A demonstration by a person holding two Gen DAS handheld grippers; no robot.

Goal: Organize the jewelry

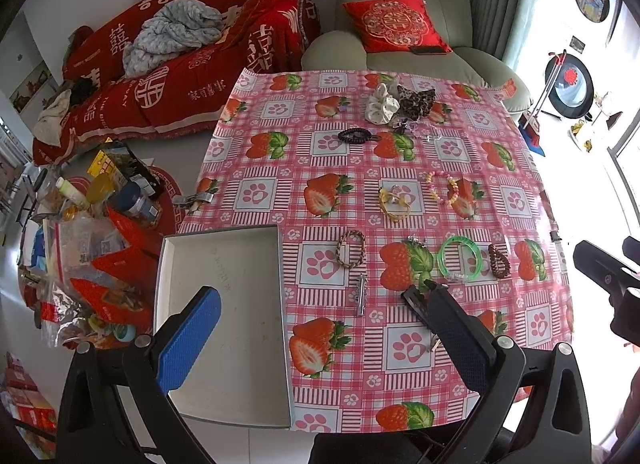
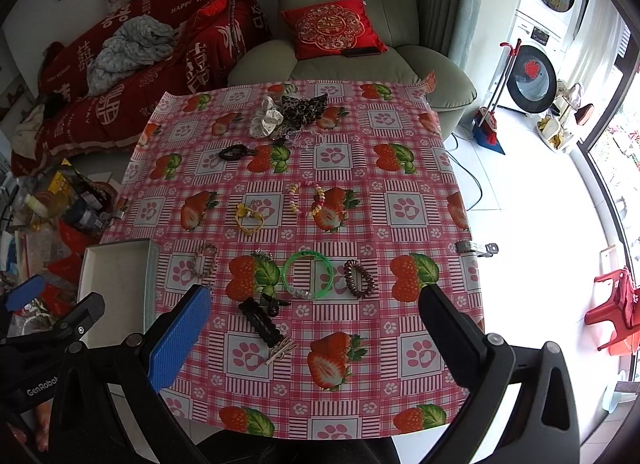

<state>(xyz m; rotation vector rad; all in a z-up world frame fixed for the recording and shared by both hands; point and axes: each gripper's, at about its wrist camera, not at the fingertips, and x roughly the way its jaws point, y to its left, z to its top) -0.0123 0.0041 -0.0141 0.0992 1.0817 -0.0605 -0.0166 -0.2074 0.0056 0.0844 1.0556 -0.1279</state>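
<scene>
A white shallow box (image 1: pixel 224 316) lies empty at the table's left front; it also shows in the right wrist view (image 2: pixel 116 288). Jewelry lies spread on the strawberry tablecloth (image 1: pixel 400 376): a green bangle (image 1: pixel 459 258) (image 2: pixel 308 274), a brown coil band (image 1: pixel 499 261) (image 2: pixel 360 278), a braided bracelet (image 1: pixel 351 249) (image 2: pixel 206 260), a silver clip (image 1: pixel 361 293), a black hair clip (image 2: pixel 260 322), a yellow band (image 1: pixel 394 204) (image 2: pixel 248 218) and a bead bracelet (image 1: pixel 442 186) (image 2: pixel 306 196). My left gripper (image 1: pixel 320 296) is open above the box's right edge. My right gripper (image 2: pixel 316 296) is open above the black clip and bangle.
Scrunchies (image 1: pixel 400 102) and a black hair tie (image 1: pixel 356 135) lie at the far side. A green armchair (image 1: pixel 404 12) stands behind the table. A red-covered sofa (image 1: pixel 180 56) and floor clutter (image 1: pixel 92 248) are on the left. A red stool (image 2: pixel 616 316) stands right.
</scene>
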